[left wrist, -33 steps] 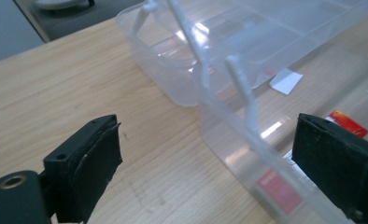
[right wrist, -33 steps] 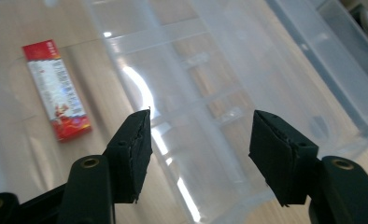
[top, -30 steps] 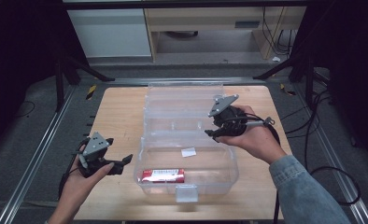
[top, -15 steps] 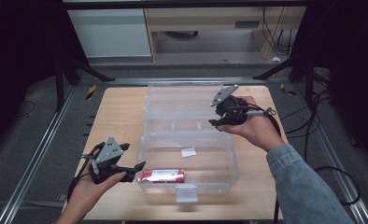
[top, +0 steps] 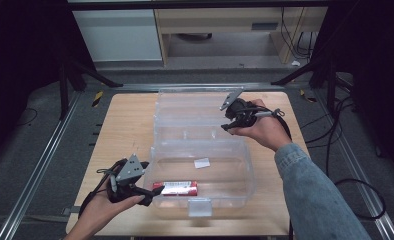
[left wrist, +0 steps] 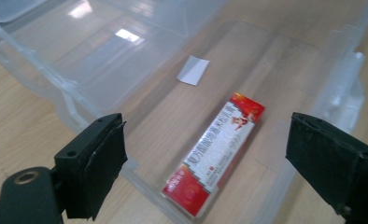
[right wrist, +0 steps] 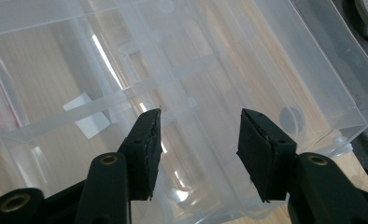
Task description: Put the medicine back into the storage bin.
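Observation:
A clear plastic box (top: 246, 165) lies open on the wooden table, its lid (top: 185, 107) folded back on the far side. A red and white carton (top: 175, 188) lies flat in the base near the front wall, with a white paper slip (top: 202, 162) farther in. My left gripper (top: 152, 194) is at the box's front left corner, open. In the left gripper view its jaws (left wrist: 205, 130) stand wide apart above the carton (left wrist: 217, 151), not touching it. My right gripper (top: 226, 124) hovers open over the lid's right part, and the lid (right wrist: 196, 70) shows under its jaws (right wrist: 201, 116).
The box's front latch (top: 199, 206) sticks out near the table's front edge. Bare wood (top: 125, 130) lies left of the box. Metal rails (top: 40, 165) and cables (top: 345, 150) run beside the table. The paper slip (right wrist: 86, 114) shows through the plastic in the right gripper view.
My left gripper has moved right and toward the front, up to the box's front left corner near the carton. My right gripper has shifted slightly farther back over the lid.

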{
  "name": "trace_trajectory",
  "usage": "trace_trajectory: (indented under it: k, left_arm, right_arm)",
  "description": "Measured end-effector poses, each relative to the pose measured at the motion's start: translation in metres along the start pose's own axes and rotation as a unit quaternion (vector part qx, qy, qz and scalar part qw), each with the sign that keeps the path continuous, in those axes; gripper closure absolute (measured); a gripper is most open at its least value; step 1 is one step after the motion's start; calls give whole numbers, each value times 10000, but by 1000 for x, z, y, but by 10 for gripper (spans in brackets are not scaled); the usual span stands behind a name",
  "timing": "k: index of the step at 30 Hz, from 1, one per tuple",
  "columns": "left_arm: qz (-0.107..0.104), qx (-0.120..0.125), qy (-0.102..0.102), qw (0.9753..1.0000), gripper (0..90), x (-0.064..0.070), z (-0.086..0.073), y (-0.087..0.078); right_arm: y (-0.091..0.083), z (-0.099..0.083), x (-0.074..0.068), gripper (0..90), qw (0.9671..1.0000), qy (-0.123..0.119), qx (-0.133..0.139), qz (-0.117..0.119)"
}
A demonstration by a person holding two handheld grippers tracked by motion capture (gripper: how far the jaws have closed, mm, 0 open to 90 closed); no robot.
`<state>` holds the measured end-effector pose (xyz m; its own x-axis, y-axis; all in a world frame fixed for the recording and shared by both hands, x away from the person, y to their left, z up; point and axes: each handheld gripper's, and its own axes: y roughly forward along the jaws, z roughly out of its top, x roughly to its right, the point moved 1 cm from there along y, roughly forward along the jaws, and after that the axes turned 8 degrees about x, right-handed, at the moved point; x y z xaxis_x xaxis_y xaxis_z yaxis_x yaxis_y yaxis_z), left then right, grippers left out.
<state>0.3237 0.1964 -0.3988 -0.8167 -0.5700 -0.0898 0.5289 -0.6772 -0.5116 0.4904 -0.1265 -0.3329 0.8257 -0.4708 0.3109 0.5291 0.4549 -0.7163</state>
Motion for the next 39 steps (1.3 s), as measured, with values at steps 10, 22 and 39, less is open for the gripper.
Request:
trace_trajectory:
  k: [10, 22, 39]
  left_arm:
    - [-333, -327, 203, 9987, 131, 13, -2, 3]
    - [-777, -945, 481, 9913, 387, 21, -18, 23]
    - [-1031, -1175, 457, 9867, 728, 16, -20, 38]
  right_arm:
    - [0, -4, 5, 570, 10000, -38, -88, -19]
    - [7, -3, 5, 606, 9996, -111, -252, 25]
    - [12, 2, 9, 689, 9985, -305, -431, 124]
